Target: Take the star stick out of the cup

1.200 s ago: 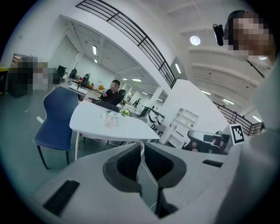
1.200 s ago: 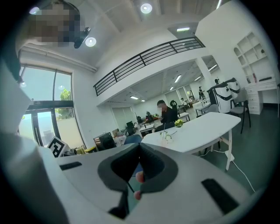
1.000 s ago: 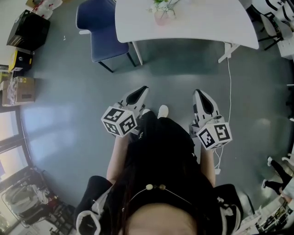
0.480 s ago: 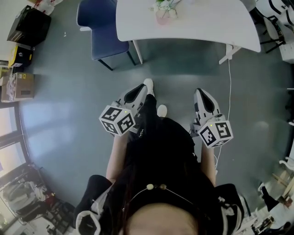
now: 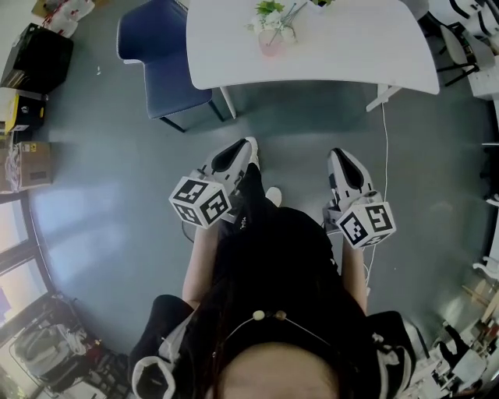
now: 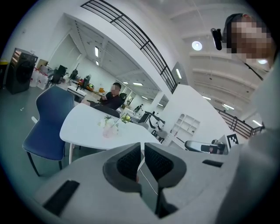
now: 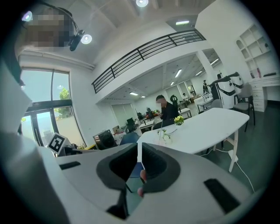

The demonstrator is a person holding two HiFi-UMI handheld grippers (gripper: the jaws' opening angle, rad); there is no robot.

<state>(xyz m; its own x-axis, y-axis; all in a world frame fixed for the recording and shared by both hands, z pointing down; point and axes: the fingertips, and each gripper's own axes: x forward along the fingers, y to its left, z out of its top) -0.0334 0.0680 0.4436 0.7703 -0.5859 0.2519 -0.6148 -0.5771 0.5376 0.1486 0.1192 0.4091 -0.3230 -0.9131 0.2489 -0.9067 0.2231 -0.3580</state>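
Found left gripper (image 5: 246, 146) jaws pressed together, holding nothing; same for right gripper (image 5: 337, 154); located cup (image 5: 271, 43) on white table (image 5: 351, 47), well apart from both.

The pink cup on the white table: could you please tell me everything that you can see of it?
The cup is small, pale pink and looks translucent, perhaps glass or plastic. It stands upright on the white table, left of the table's middle in the head view. It holds white blossoms, green leaves and thin sticks that lean out to one side; a star cannot be made out. Only the table and its contents touch it.
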